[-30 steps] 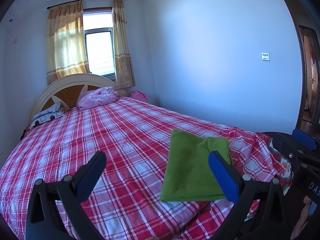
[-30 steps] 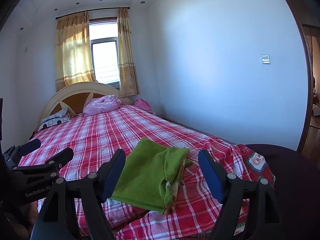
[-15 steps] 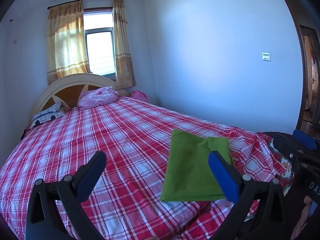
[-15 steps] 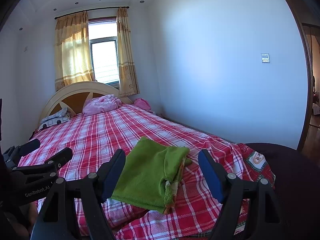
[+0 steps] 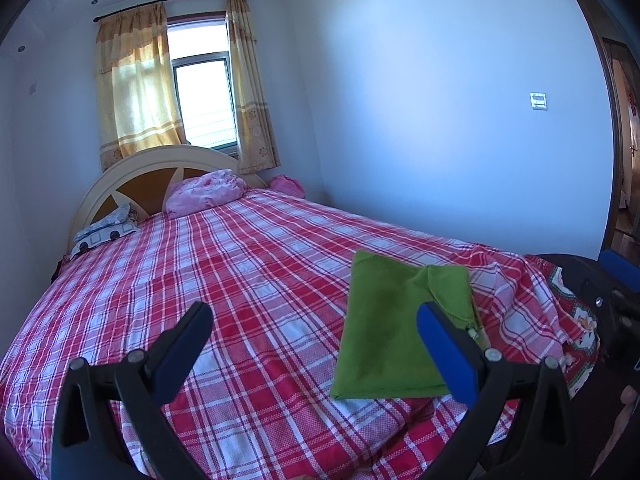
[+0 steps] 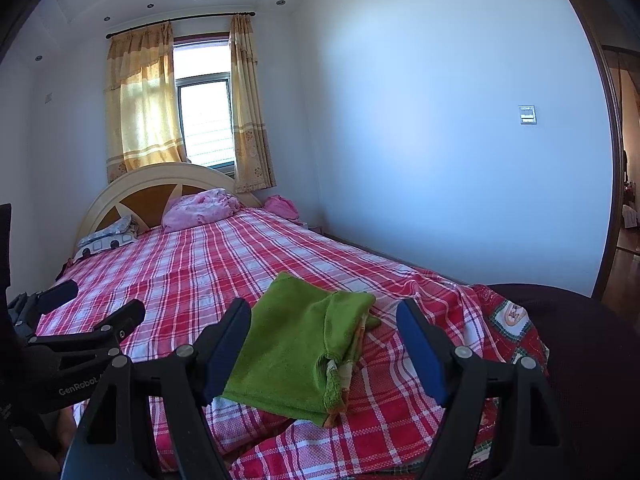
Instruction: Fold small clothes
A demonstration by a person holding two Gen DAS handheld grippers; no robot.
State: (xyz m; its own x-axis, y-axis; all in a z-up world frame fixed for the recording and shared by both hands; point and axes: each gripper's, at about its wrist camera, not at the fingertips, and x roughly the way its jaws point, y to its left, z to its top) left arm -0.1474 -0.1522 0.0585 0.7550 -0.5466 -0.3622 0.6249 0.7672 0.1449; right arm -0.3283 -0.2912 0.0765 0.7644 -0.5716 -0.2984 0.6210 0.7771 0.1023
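Observation:
A green garment (image 5: 394, 328) (image 6: 298, 348) lies folded flat near the foot corner of the bed, on the red plaid sheet (image 5: 224, 280) (image 6: 192, 264). Its right side is doubled over, with a patterned edge showing underneath in the right wrist view. My left gripper (image 5: 314, 344) hovers open above the sheet, left of the garment, nothing between its fingers. My right gripper (image 6: 324, 340) hangs open just short of the garment, jaws wide and apart from the cloth. The left gripper's fingers (image 6: 120, 320) show at the left edge of the right wrist view.
A pink pillow (image 5: 206, 196) and a patterned pillow (image 5: 106, 232) lie by the cream headboard (image 5: 160, 160). A white wall (image 5: 440, 120) runs along the bed's right side. A dark round thing (image 6: 580, 340) sits beyond the foot corner. A doorway (image 5: 628, 152) opens at far right.

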